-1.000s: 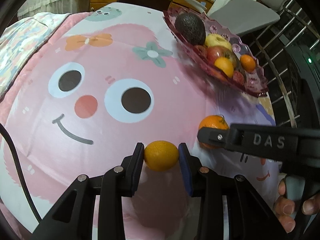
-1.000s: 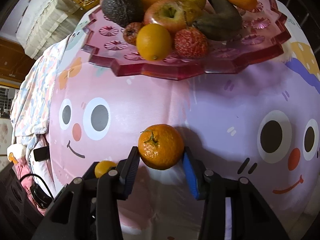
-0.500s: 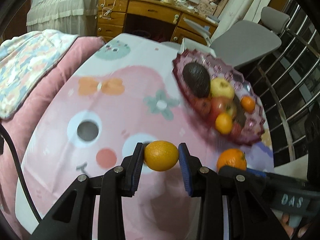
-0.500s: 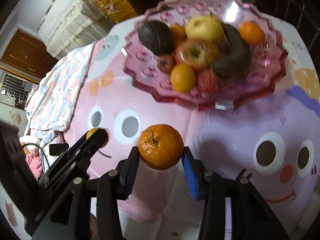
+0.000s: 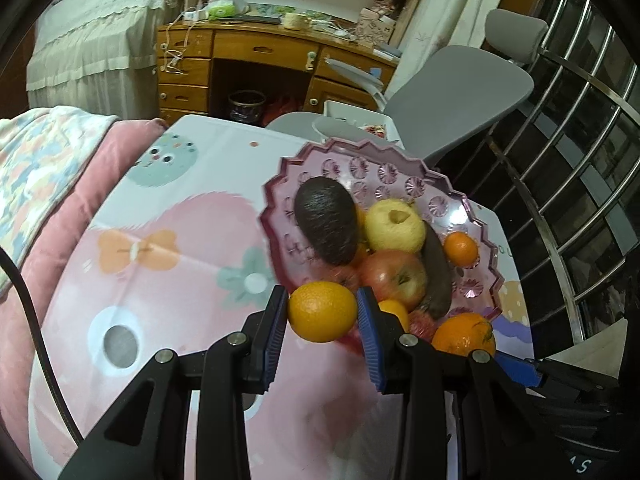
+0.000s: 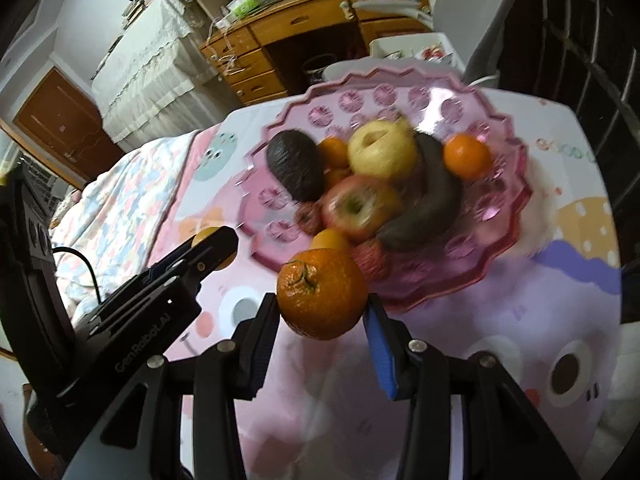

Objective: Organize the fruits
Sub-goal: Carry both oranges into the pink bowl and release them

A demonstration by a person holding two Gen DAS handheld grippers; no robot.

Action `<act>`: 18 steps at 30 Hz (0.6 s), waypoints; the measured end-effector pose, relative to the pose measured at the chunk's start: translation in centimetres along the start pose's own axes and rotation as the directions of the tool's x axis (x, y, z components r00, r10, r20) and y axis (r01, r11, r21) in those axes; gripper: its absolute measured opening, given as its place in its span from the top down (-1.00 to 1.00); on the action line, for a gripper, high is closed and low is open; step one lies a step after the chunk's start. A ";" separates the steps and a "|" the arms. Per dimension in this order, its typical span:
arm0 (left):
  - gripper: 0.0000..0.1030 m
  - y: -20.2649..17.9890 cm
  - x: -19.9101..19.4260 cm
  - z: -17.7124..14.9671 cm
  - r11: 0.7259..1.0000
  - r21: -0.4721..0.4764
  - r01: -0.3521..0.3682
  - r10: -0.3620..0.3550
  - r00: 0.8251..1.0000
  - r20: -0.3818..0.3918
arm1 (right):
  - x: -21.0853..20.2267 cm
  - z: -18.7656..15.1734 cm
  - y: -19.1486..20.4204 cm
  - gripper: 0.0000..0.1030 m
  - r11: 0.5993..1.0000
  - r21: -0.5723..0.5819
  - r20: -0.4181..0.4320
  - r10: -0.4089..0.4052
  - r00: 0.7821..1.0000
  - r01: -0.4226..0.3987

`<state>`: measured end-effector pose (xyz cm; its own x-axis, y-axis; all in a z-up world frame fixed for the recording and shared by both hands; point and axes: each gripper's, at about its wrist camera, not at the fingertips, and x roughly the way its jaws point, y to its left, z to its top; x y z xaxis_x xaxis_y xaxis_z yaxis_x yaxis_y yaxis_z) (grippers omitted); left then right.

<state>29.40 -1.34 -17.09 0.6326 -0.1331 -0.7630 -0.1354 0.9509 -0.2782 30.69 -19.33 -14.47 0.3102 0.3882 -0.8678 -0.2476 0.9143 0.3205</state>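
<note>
The far half of the pink dish (image 5: 404,176) is left bare, while its near half is crowded by an avocado (image 5: 326,226), apples (image 5: 394,230) and a dark banana (image 5: 436,276). Open tablecloth (image 5: 160,264) is seen left of the dish. The right side is closed off by a metal railing (image 5: 568,200).

At lower centre of the frame the left gripper (image 5: 323,312) has its jaws clamped on a smooth yellow-orange citrus fruit (image 5: 322,311). Right of centre a pink scalloped glass dish (image 5: 482,224) sits on the cartoon-print bench cloth (image 5: 160,256), holding an avocado (image 5: 326,220), a yellow apple (image 5: 394,226), a red apple (image 5: 394,278) and a small orange (image 5: 461,249). At lower right, a stemmed mandarin (image 5: 464,334) sits just above a blue-padded finger of the right gripper (image 5: 516,368).
</note>
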 end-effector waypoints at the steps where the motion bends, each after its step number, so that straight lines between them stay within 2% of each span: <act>1: 0.35 -0.4 0.4 0.2 1.000 0.008 0.005 -0.004 1.000 -0.009 | -0.1 0.0 -0.3 0.15 1.000 0.004 0.006 -0.008 1.000 0.008; 8: 0.30 -1.8 2.0 0.7 1.000 0.028 0.007 -0.006 0.999 -0.037 | -0.3 1.2 -2.9 0.12 0.995 0.062 0.015 -0.082 0.996 0.081; 10: 0.03 -1.9 2.0 0.9 1.000 0.031 0.005 -0.004 0.999 -0.040 | -0.4 1.6 -3.4 0.10 0.990 0.098 0.028 -0.100 0.995 0.097; 11: -0.21 -1.8 1.9 1.0 1.000 0.028 0.004 -0.002 0.999 -0.041 | -0.5 1.7 -3.6 0.07 0.989 0.109 0.038 -0.100 0.994 0.096; 15: -0.39 -1.0 1.2 0.5 1.000 0.015 0.003 -0.003 0.999 -0.044 | -1.0 1.2 -3.5 -0.13 0.987 0.123 0.055 -0.115 0.992 0.107; 18: -0.43 0.2 0.9 -0.2 1.000 0.005 0.006 -0.006 0.998 -0.069 | -1.1 0.3 -3.5 -0.23 0.979 0.155 0.042 -0.138 0.990 0.130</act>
<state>29.74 -1.30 -17.95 0.5795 -0.1577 -0.7995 -0.1272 0.9516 -0.2799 31.45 -22.91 -14.49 0.3792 0.2632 -0.8871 -0.0598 0.9637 0.2604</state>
